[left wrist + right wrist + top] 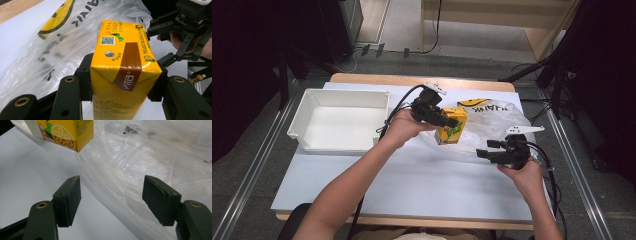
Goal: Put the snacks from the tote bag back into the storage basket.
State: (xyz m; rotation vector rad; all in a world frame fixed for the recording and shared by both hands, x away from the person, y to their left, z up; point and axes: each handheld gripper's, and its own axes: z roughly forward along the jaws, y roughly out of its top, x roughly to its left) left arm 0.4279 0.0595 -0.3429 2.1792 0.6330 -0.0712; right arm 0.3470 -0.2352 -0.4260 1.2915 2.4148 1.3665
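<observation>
1. My table (412, 185) has a white top with a wooden edge; grey floor and dark stands surround it.
2. A white tray (343, 120) sits at its left end.
3. A clear plastic bag (492, 125) lies crumpled at the right; its black lettering is hard to read.
4. My left gripper (451, 121) clamps a yellow juice carton (451, 127), brown-taped on top, raised over the bag's edge.
5. My right gripper (486, 148) stands open, nothing pinched, beside the bag.

The tray (341, 120) sits at the table's (412, 185) left; the plastic bag (492, 125) lies right, the carton (452, 126) between them.
</observation>
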